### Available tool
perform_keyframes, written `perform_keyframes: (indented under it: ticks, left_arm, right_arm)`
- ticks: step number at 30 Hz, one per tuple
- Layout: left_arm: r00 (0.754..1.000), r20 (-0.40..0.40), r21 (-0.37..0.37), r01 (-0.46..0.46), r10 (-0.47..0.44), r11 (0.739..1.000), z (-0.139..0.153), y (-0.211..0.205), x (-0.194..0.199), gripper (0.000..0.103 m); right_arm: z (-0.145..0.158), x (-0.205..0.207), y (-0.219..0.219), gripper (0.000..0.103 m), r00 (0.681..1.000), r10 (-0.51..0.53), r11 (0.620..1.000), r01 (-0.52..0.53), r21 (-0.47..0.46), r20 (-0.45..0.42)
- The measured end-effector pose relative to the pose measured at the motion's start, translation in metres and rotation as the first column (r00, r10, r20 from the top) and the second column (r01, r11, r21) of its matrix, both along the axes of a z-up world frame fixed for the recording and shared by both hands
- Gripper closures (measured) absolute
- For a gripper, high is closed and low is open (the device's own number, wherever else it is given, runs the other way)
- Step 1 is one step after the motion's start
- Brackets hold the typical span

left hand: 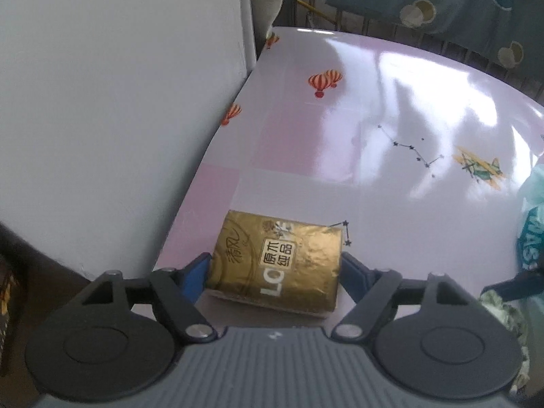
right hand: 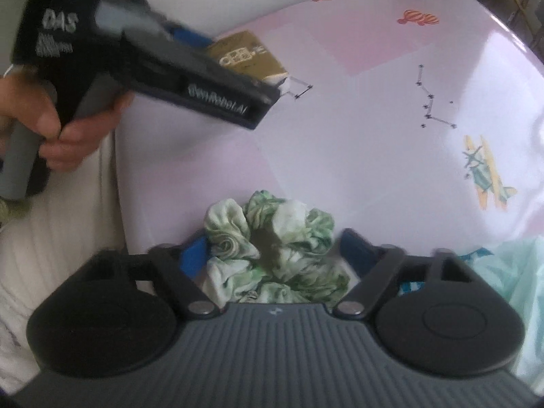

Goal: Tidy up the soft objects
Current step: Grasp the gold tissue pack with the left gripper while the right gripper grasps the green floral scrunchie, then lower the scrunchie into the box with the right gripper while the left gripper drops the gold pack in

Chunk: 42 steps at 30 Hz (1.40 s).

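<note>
Gripping a gold tissue pack [left hand: 277, 260] between its blue pads, the left gripper [left hand: 273, 267] is clenching it at the table's [left hand: 340, 129] near-left corner, the pack's long axis running across the jaws. The right gripper [right hand: 272, 255] is straddling a green scrunchie [right hand: 272, 248] at the near edge; whether it is squeezing or merely bracketing it, I cannot tell. Each hand is nearest its own item.
</note>
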State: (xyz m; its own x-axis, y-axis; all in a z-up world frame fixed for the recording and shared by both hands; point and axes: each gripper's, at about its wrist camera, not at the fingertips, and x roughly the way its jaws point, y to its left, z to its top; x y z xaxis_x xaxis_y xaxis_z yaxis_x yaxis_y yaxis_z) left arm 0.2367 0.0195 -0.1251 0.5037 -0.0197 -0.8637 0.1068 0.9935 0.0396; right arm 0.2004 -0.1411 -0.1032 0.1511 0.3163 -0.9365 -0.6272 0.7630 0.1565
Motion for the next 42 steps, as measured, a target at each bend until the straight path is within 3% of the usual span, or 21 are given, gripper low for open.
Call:
perform_keyframes:
  ticks: [2,5,9,16,23,31,42]
  left_arm:
    - [1.000,0.013,0.014,-0.004,0.004,1.000,0.000,-0.002,-0.002,0.025]
    - [1.000,0.028,0.034,0.002,-0.003,0.999,0.003,-0.007,-0.004,0.026]
    - [0.998,0.057,0.041,0.009,-0.011,0.999,0.015,-0.011,-0.014,0.026]
    - [0.990,0.142,0.025,0.008,-0.011,1.000,0.061,-0.014,-0.049,0.026]
    - [0.976,0.216,-0.030,0.020,-0.013,0.999,0.110,-0.016,-0.079,0.026]
    - [0.964,0.266,-0.058,0.050,-0.033,0.997,0.146,-0.028,-0.104,0.026]
    - [0.948,0.304,-0.060,0.121,-0.098,0.991,0.166,-0.059,-0.124,0.026]
  right_arm:
    - [0.004,0.001,-0.003,0.054,1.000,-0.023,1.000,0.023,0.009,-0.003]
    - [0.006,0.000,-0.008,0.068,0.999,-0.048,0.999,0.048,0.013,-0.001]
    - [0.010,-0.004,-0.012,0.076,0.997,-0.074,0.997,0.074,0.033,0.007]
    - [0.039,-0.020,-0.034,0.077,0.986,-0.156,0.981,0.149,0.126,0.050]
    - [0.084,-0.043,-0.074,0.077,0.952,-0.292,0.930,0.260,0.259,0.092]
    - [0.122,-0.082,-0.127,0.077,0.879,-0.464,0.836,0.395,0.380,0.108]
    - [0.146,-0.152,-0.190,0.077,0.775,-0.620,0.723,0.505,0.472,0.121]
